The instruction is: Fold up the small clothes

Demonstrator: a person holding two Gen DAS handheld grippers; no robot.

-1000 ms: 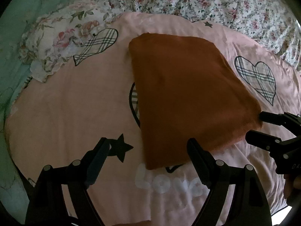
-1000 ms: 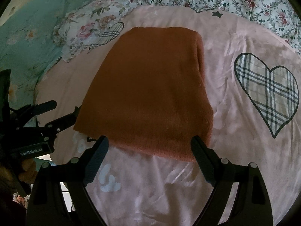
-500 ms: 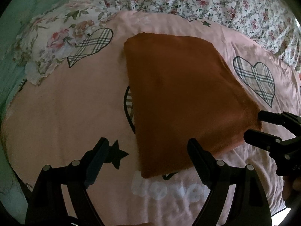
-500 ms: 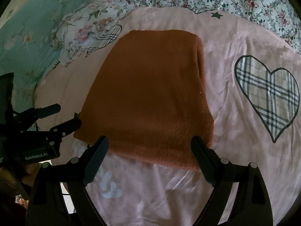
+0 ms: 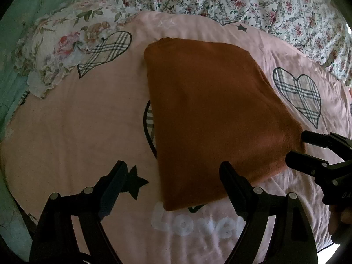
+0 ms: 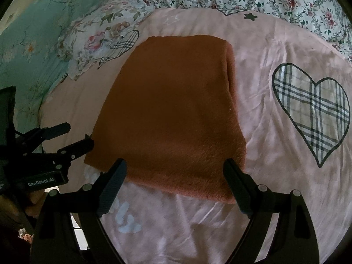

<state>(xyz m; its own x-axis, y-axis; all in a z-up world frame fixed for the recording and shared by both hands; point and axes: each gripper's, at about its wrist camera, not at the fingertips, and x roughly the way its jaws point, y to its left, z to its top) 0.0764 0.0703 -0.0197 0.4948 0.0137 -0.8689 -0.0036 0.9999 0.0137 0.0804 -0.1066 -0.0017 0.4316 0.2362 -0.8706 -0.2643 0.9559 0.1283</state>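
Observation:
A rust-orange garment (image 5: 211, 114) lies folded flat as a rectangle on the pink sheet (image 5: 72, 121); it also shows in the right wrist view (image 6: 171, 114). My left gripper (image 5: 173, 171) is open and empty, its fingers straddling the garment's near left corner. It shows in the right wrist view (image 6: 76, 135) beside that corner. My right gripper (image 6: 176, 169) is open and empty, its fingers at the garment's near edge. In the left wrist view it (image 5: 297, 146) sits at the near right corner.
The pink sheet carries plaid hearts (image 6: 312, 107), black stars (image 5: 135, 181) and white lettering (image 5: 193, 224). A floral pillow (image 5: 63, 48) lies at the far left, a floral quilt (image 5: 253, 2) along the back, and teal bedding (image 6: 33, 37) at the left.
Both grippers have eased slightly forward toward the garment's near edge. The garment has not moved, and both stay open.

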